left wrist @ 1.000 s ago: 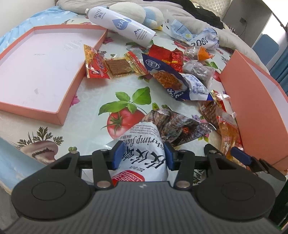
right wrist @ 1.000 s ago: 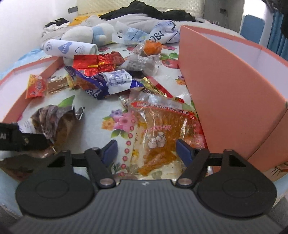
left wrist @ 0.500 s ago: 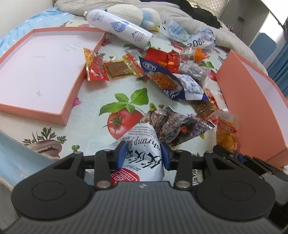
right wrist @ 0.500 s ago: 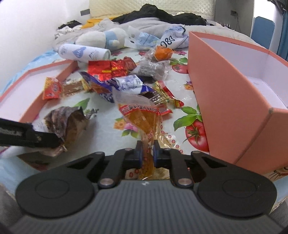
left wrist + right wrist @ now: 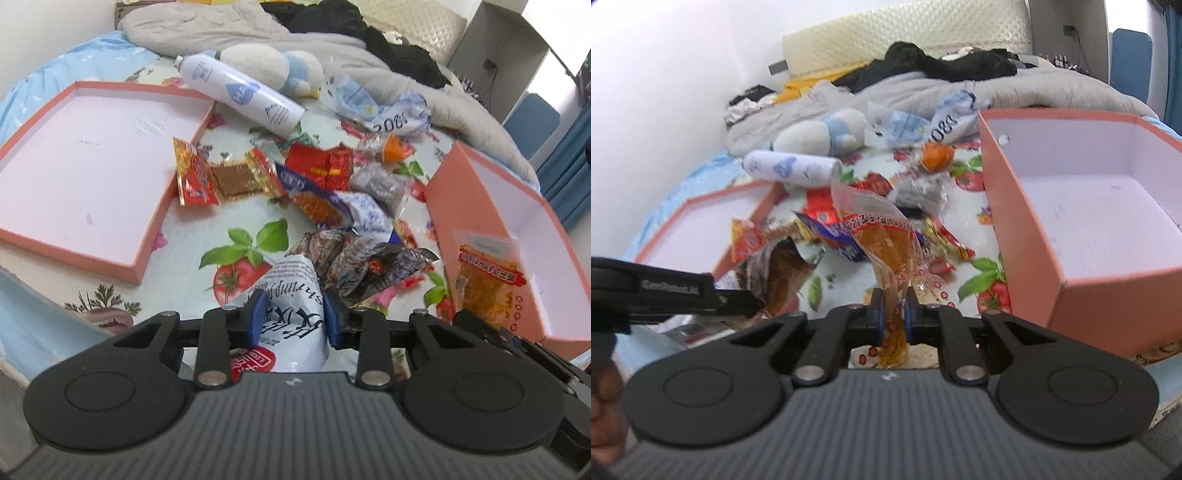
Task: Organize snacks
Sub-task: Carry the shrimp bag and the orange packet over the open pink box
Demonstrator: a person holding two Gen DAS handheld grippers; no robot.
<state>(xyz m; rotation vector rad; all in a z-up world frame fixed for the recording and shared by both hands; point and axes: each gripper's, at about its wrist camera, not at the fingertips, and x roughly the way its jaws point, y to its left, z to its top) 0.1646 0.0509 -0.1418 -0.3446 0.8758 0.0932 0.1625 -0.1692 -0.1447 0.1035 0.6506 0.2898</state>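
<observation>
My left gripper (image 5: pixel 293 314) is shut on a white shrimp-snack bag (image 5: pixel 291 295) with a brown printed front end, held low over the tablecloth. My right gripper (image 5: pixel 894 314) is shut on a clear packet of orange snacks (image 5: pixel 886 240), lifted off the cloth beside the deep orange box (image 5: pixel 1108 206). In the left wrist view that packet (image 5: pixel 487 284) hangs in front of the box's (image 5: pixel 517 199) near corner. A pile of snack packets (image 5: pixel 317 184) lies in the middle. The shallow orange lid (image 5: pixel 74 177) lies on the left.
A white spray bottle (image 5: pixel 240 92) and a plush toy (image 5: pixel 280 70) lie behind the pile, with grey bedding and black clothes beyond. The left gripper's body (image 5: pixel 646 291) crosses the left of the right wrist view. The table's front edge is close below both grippers.
My right gripper closed on the orange snack packet and lifted it up beside the deep box. My left gripper stayed shut on the shrimp bag and rose a little.
</observation>
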